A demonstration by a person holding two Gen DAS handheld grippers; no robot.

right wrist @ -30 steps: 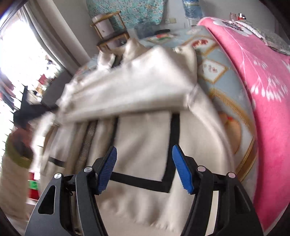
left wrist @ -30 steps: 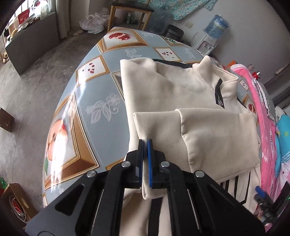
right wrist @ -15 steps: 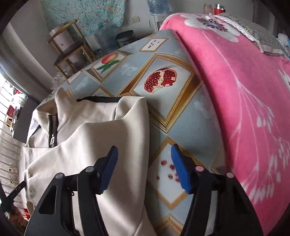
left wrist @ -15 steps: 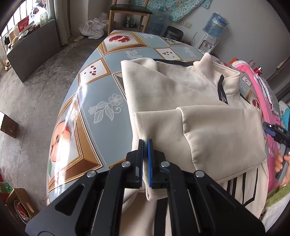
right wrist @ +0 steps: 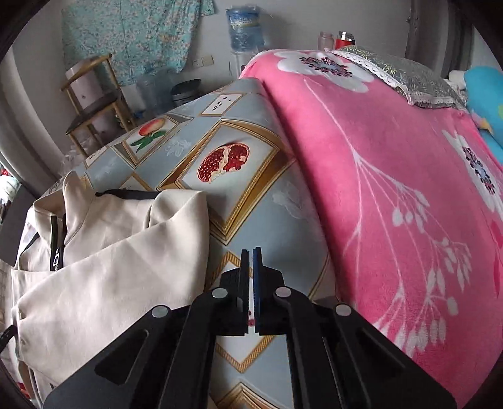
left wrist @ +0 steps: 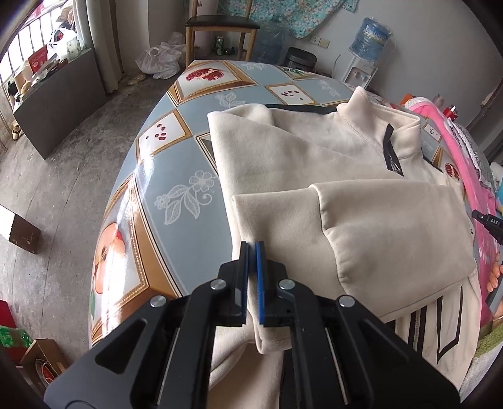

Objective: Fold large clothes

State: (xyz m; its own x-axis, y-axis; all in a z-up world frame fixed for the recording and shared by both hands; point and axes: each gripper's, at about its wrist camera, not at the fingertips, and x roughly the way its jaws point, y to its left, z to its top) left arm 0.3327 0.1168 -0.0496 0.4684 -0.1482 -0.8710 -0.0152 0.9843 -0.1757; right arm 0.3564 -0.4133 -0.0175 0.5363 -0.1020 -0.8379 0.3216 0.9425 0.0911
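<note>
A cream zip-up jacket (left wrist: 314, 163) with black trim lies spread on the patterned table (left wrist: 176, 176). One sleeve (left wrist: 393, 226) is folded across its chest. My left gripper (left wrist: 251, 243) is shut on that sleeve's cuff (left wrist: 276, 226), at the jacket's left edge. In the right wrist view the jacket (right wrist: 110, 270) lies to the left. My right gripper (right wrist: 251, 250) hangs over bare tablecloth (right wrist: 283, 220) beside it. Its jaws are closing to a thin slit, with nothing between them.
A bed with a pink flowered blanket (right wrist: 393, 188) runs along the table's right side. A person's hand (left wrist: 495, 277) shows at the right edge of the left wrist view. A wooden chair (left wrist: 220, 28) and a water dispenser (left wrist: 367, 47) stand beyond the table's far end.
My right gripper has swung off the jacket to the right, over bare tablecloth, and its jaws have gone from wide apart to together. The left gripper has kept still, holding the cuff.
</note>
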